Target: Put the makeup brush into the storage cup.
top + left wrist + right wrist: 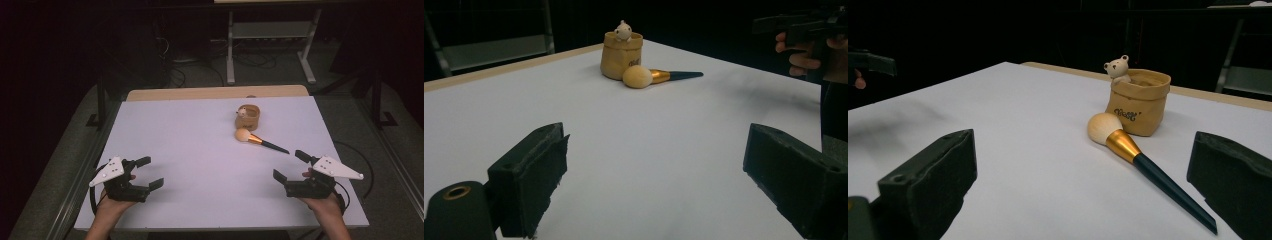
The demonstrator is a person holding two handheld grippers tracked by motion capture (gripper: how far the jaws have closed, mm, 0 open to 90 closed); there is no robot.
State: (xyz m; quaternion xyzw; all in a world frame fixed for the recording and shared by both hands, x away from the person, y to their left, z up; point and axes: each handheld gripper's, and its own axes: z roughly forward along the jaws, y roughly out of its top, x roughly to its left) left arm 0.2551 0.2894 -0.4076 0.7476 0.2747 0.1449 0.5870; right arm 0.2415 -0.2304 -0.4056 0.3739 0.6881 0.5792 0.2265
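A makeup brush (260,140) lies on the white table (200,165), its head just beside a small tan pouch (248,117). The left gripper (146,173) and the right gripper (290,166) rest near the front edge, jaws wide apart and holding nothing.

The makeup brush (1128,150) has a cream head, gold ferrule and dark teal handle; the tan pouch (1140,107) carries dark lettering and a cream bear (1118,67); the table (190,150) is white

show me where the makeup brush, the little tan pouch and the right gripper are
makeup brush (1120,143), right gripper view, on its gold ferrule.
tan pouch (1143,107), right gripper view, on its front wall.
right gripper (290,166), high view, midway between its open jaws.
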